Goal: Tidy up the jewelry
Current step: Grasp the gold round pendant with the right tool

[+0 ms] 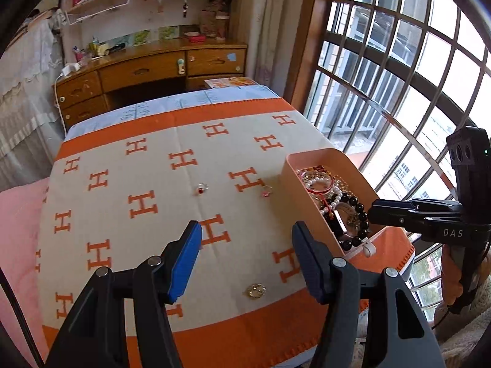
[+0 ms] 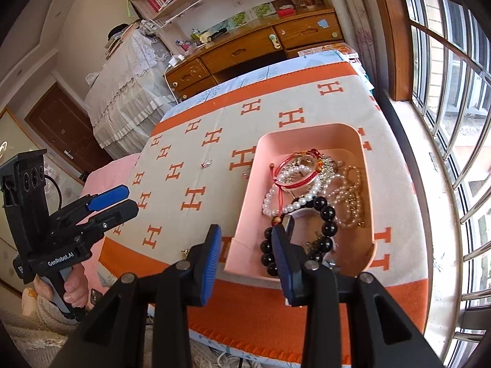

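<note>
L gripper jaws apart, nothing btwn, hovered over blanket nr its near edge. R gripper jaws parted, empty, above near-left corner of pink box; not gripping box wall. Box sat at blanket's window-side edge, held black bead bracelet, pearl strands, red cord bracelet. Loose on blanket: red-stone ring mid-blanket, pink-stone ring just beside box's left wall, gold round piece nr near orange border.
</note>
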The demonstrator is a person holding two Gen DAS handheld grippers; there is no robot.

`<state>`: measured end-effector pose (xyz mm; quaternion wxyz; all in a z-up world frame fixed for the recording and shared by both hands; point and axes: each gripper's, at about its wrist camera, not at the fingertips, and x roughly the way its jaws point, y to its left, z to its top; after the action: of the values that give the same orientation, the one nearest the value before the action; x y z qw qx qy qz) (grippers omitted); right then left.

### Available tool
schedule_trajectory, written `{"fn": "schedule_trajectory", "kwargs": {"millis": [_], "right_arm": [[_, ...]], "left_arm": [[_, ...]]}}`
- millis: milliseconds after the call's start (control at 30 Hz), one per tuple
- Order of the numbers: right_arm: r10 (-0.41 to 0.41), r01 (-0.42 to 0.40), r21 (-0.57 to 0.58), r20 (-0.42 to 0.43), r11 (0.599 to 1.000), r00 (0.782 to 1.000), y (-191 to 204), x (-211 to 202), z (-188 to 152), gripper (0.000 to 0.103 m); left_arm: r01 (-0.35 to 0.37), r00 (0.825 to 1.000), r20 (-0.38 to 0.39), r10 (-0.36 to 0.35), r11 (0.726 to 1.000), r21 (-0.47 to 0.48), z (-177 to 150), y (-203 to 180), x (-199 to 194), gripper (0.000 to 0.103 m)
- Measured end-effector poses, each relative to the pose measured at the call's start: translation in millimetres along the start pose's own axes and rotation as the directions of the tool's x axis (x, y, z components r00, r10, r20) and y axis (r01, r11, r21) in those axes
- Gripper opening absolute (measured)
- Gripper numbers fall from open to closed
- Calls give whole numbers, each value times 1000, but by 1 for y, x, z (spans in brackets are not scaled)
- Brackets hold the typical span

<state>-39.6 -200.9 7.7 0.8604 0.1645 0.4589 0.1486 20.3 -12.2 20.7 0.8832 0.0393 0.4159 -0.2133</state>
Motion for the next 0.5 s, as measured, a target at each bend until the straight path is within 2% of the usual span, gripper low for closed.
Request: {"fn": "schedule_trajectory", "kwargs": {"millis": [233,500], "right_arm": [[20,-22,-97,-28,995,999,41,11,-4,35],[10,-39,-222,-129,974,992,87,58,-27,35]], "left_arm": [[-47,998,32,48,998,-42,-11,26,-22,59],[-56,998,-2,56,997,-47,-44,42,-16,59]]}}
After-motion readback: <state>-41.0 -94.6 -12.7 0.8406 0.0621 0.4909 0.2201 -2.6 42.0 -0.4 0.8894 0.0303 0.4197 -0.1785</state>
